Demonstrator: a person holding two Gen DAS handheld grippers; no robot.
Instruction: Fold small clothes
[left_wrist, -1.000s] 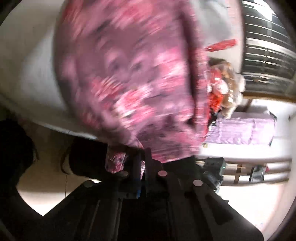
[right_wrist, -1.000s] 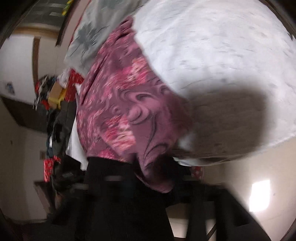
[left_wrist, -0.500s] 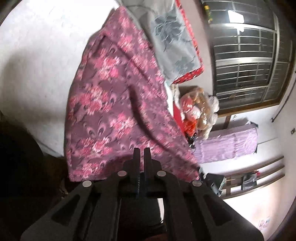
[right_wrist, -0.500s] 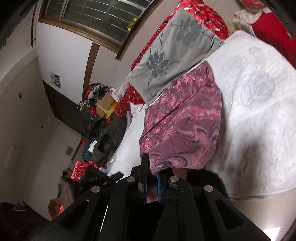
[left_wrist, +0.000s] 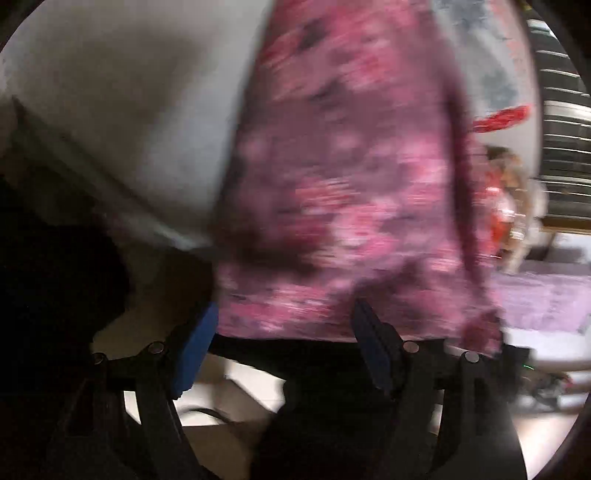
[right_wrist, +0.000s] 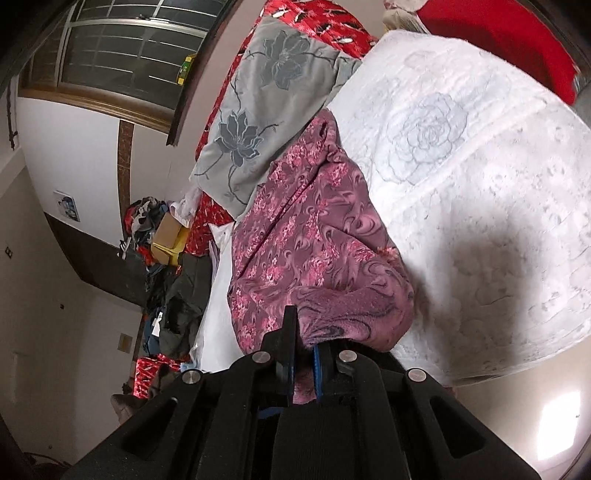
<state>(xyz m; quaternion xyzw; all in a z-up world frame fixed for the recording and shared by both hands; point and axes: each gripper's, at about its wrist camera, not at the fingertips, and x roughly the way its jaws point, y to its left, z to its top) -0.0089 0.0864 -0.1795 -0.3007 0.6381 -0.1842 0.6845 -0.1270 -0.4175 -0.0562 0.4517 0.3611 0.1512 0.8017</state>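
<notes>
A purple garment with pink flowers (right_wrist: 314, 236) lies on the white quilted bed (right_wrist: 480, 166), its near end hanging over the bed's edge. My right gripper (right_wrist: 303, 339) is shut on that near hem, a fold of cloth pinched between its blue pads. In the blurred left wrist view the same garment (left_wrist: 351, 184) fills the middle. My left gripper (left_wrist: 284, 325) is opening, jaws wide apart; the garment's lower edge hangs just above and between the fingertips, and no pad presses on it.
A grey pillow with dark flowers (right_wrist: 266, 107) lies on red bedding beyond the garment. Piled clothes and a cardboard box (right_wrist: 166, 236) sit left of the bed below a barred window (right_wrist: 125, 48). A purple cloth (left_wrist: 546, 299) is at right in the left view.
My left gripper went from shut to wide open and swung in close under the garment's hanging edge. The right gripper kept its grip and rose a little.
</notes>
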